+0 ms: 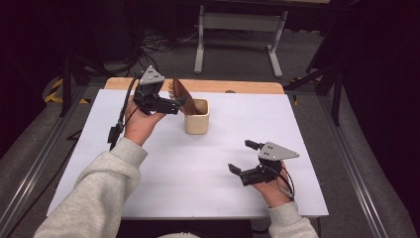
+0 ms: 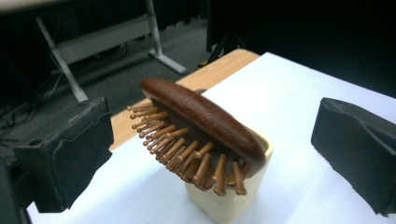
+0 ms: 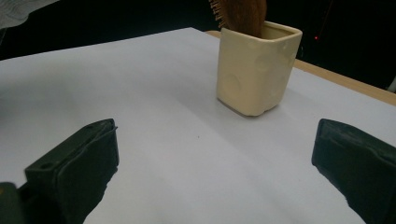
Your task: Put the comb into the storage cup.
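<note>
I see a small cream cup (image 1: 197, 117) standing on the white table (image 1: 198, 168), toward the far side. A brown wooden hairbrush (image 2: 201, 135) leans in the cup, head up and tilted, with its round-tipped pegs pointing down and to the side. I cannot see its handle, because the cup hides it. In the right gripper view the top of the brush is cut off by the edge. My left gripper (image 1: 171, 105) is just beside the cup, up near the brush head. In the left gripper view its two black jaws are spread wide, one on each side of the brush and not touching it. From the high view the jaw tips are hard to make out against the dark brush. My right gripper (image 1: 243, 157) hangs over bare table nearer to me, well apart from the cup. Its jaws are spread wide too, with nothing between them.
</note>
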A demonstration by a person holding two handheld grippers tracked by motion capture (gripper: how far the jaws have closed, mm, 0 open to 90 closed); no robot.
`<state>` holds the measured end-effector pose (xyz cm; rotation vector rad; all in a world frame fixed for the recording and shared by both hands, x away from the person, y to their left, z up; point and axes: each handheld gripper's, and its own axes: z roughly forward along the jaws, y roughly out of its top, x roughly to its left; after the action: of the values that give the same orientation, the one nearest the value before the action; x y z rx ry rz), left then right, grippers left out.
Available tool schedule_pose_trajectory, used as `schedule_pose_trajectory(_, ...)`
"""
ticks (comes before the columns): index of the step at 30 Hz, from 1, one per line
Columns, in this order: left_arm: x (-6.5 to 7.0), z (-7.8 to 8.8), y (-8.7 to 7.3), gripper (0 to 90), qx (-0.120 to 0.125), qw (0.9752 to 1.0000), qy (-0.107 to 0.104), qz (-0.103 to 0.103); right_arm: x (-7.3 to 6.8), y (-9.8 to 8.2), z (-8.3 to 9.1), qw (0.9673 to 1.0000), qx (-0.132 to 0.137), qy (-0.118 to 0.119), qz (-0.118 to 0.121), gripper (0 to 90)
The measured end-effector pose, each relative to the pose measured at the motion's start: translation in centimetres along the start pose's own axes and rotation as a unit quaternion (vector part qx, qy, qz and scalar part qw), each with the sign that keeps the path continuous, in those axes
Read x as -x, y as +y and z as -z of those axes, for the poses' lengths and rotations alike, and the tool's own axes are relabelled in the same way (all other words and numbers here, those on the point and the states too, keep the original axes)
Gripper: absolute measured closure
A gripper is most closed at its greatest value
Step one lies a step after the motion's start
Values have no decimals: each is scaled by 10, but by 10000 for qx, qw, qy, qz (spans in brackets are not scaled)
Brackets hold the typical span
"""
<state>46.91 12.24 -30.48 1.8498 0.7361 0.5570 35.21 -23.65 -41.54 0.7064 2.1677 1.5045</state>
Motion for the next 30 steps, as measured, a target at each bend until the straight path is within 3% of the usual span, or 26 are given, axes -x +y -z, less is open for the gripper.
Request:
schedule_pose_trajectory(10,7,30,2,3,404,9989,-120,-180,3,2,4,10000,49,-53,-20,12)
schedule_pose_trajectory(17,11,47,-1,3,529,9983,-156,-206,3,2,5,10000,61,-48,-20,12)
schedule_pose_trajectory(30,20,86,-34,3,678,9971,-170,-301,4,3,8,9999,114,-80,4,12)
